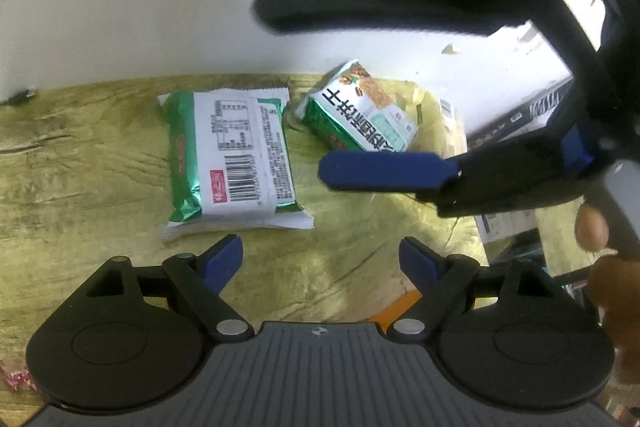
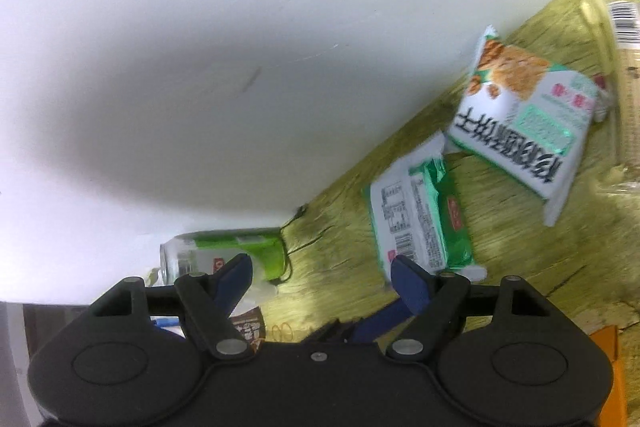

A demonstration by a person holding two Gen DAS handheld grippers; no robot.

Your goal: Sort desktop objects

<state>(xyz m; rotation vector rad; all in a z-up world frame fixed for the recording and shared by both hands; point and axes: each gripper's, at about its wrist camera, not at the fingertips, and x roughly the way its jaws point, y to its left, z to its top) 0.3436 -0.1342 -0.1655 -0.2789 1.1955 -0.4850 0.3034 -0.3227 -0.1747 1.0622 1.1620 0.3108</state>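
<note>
Two green-and-white snack packs lie on the wooden table [image 1: 80, 167] near the white wall. One pack [image 1: 236, 159] [image 2: 420, 223] lies flat with its barcode side up. The other, the walnut-print pack [image 1: 360, 115] [image 2: 524, 123], rests tilted on a clear plastic bag [image 1: 436, 123]. My left gripper [image 1: 320, 261] stands open just in front of the barcode pack, holding nothing. My right gripper [image 1: 292, 89] [image 2: 322, 267] is also open and empty; it hovers from the right above the walnut pack, one blue pad [image 1: 384, 171] close to its near end.
A green bottle [image 2: 224, 251] lies on its side at the table's left end by the wall. A brown packet [image 2: 250, 327] and a rubber band [image 2: 282, 331] are near it. An orange object [image 1: 400, 307] sits at the near edge. A hand [image 1: 592, 231] holds the right gripper.
</note>
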